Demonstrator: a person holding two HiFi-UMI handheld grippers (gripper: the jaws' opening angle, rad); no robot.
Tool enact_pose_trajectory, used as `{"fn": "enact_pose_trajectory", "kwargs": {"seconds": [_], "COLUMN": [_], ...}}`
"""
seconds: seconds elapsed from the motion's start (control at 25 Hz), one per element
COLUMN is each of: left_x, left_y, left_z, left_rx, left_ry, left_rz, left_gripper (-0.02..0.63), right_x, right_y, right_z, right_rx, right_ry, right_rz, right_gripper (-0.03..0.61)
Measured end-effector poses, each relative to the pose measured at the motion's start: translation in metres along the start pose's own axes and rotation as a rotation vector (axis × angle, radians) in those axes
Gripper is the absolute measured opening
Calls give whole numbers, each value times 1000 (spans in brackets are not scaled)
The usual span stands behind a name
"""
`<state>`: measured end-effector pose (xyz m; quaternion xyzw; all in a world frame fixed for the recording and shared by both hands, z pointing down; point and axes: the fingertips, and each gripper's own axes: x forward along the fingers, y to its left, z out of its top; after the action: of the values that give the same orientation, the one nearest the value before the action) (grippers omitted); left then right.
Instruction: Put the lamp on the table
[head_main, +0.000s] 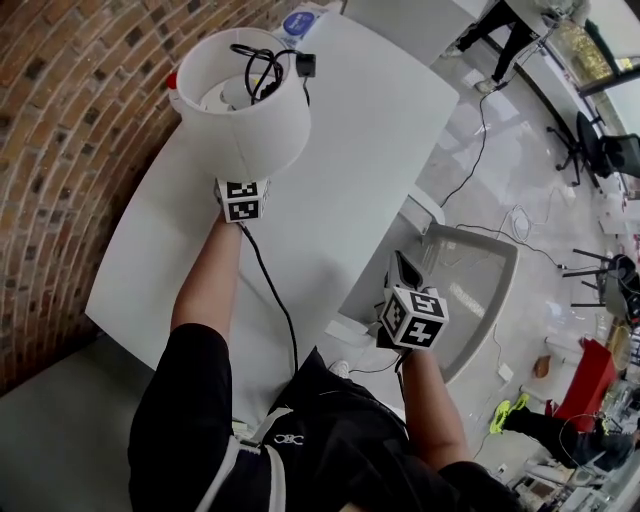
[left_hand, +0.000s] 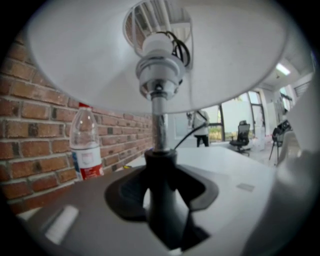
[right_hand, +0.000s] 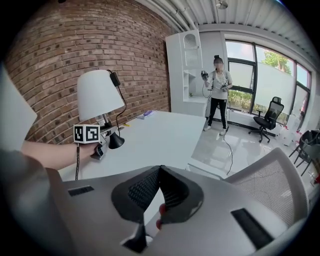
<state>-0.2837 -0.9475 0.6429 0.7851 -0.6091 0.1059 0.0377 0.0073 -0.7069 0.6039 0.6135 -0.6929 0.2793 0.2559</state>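
Note:
The lamp has a white shade, a chrome stem and a black cone base; it stands upright at the far left of the white table. Seen from the right gripper view, the base rests on the tabletop. My left gripper sits low at the base, half hidden under the shade. The black neck fills the gap between its jaws, with only a sliver of light on the left. The lamp's black cord trails back off the table's near edge. My right gripper hangs shut and empty over a chair.
A clear water bottle with a red label stands by the brick wall behind the lamp. A grey mesh chair sits at the table's right side. Farther off are a white shelf unit, a person and a black office chair.

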Motion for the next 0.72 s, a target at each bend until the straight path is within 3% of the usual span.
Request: {"fn": "enact_pose_trajectory", "kwargs": {"seconds": [0.12,0.32,0.52,0.72], "left_x": [-5,-27,-63,-117], "left_y": [3,-2,-11,-51], "left_z": [-15,-21,-22,-14], "left_rx": [-1,-13,-57,-117], "left_ry": [72,111,155,187], "left_rz": [33,45,92,96], "left_gripper": [220,212,14,2], "right_x": [-8,-22,-41,-66], "right_y": [-2,-16,-18,-28], "right_z": [0,-6,-11,-22], "right_rx": [1,29,38,48], "right_ry": [-9,-24,-57,-82], "right_rz": [-7,-18,9,47], "right_gripper": [-9,-9,-9,-9]}}
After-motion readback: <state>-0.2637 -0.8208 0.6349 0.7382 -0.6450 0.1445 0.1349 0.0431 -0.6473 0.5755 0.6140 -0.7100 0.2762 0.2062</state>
